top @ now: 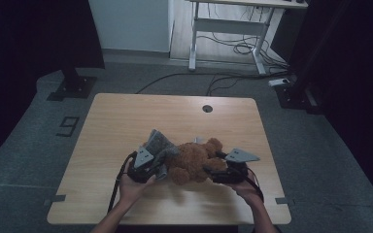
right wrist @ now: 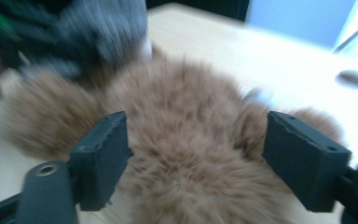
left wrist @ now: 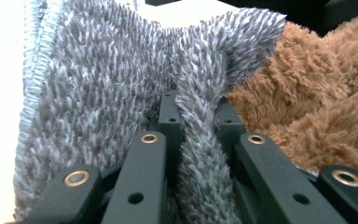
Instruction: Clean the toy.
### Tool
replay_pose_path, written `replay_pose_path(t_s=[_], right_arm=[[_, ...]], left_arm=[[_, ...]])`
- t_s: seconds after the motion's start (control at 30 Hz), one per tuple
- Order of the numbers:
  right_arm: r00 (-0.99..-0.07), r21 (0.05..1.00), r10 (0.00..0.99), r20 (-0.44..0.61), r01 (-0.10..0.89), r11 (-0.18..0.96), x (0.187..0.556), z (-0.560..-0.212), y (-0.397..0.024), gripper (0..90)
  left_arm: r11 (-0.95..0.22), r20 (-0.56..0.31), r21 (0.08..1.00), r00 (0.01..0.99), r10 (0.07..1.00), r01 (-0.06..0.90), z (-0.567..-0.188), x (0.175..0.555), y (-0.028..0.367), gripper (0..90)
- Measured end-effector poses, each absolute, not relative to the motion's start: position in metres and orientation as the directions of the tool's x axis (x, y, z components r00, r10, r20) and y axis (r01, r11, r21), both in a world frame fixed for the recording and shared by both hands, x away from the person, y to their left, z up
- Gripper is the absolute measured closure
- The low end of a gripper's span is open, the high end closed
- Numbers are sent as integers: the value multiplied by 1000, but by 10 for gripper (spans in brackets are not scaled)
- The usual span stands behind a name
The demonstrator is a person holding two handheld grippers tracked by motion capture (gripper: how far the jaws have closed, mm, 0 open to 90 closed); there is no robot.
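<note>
We have the left gripper (left wrist: 196, 140) with its fingers pinched narrow on a fold of the grey fleece cloth (left wrist: 98, 93), which rises just beyond the fingertips and drapes against the brown teddy bear (top: 194, 162). The right gripper (right wrist: 193, 158) has its fingers spread wide, the bear's fur between them but not pressed. To do this well, we should keep the pinch deep on the cloth, then close the right fingers squarely across the bear's body. The bear lies on the worktop (top: 126, 121) between both grippers, its long axis running from the left fingers toward the right, head seemingly away from us.
</note>
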State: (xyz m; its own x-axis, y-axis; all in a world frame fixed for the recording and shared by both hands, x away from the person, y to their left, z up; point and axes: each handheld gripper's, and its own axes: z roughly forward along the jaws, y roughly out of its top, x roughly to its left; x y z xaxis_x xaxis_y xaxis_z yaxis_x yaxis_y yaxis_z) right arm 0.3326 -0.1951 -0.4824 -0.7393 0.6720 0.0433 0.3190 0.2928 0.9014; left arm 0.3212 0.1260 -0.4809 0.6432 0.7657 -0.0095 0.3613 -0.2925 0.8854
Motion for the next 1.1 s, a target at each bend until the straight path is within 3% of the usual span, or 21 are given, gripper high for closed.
replay_pose_path(t_s=[0.13, 0.33, 0.47, 0.63, 0.8, 0.97, 1.1], right_arm=[[-760, 889, 645, 81, 348, 297, 335, -512, -186, 354], [-768, 901, 630, 115, 348, 260, 328, -528, -188, 491], [-764, 911, 635, 110, 334, 244, 326, -532, -189, 509], [-751, 914, 654, 86, 320, 248, 323, -530, -187, 520], [-747, 914, 658, 91, 325, 243, 322, -529, -188, 513], [-753, 905, 656, 55, 316, 286, 320, -530, -189, 545], [-756, 903, 652, 65, 322, 284, 320, -530, -189, 554]], left_arm=[[-294, -12, 885, 649, 761, 361, -484, 317, 128, 781], [-280, -38, 883, 654, 756, 376, -484, 312, 128, 779], [-281, -27, 893, 666, 746, 352, -464, 311, 114, 771], [-345, 36, 898, 733, 679, 275, -437, 312, 58, 772], [-438, 66, 851, 769, 636, 289, -454, 322, 5, 771], [-421, 38, 852, 765, 643, 311, -477, 324, 11, 780], [-420, 87, 862, 735, 672, 283, -473, 318, 29, 781]])
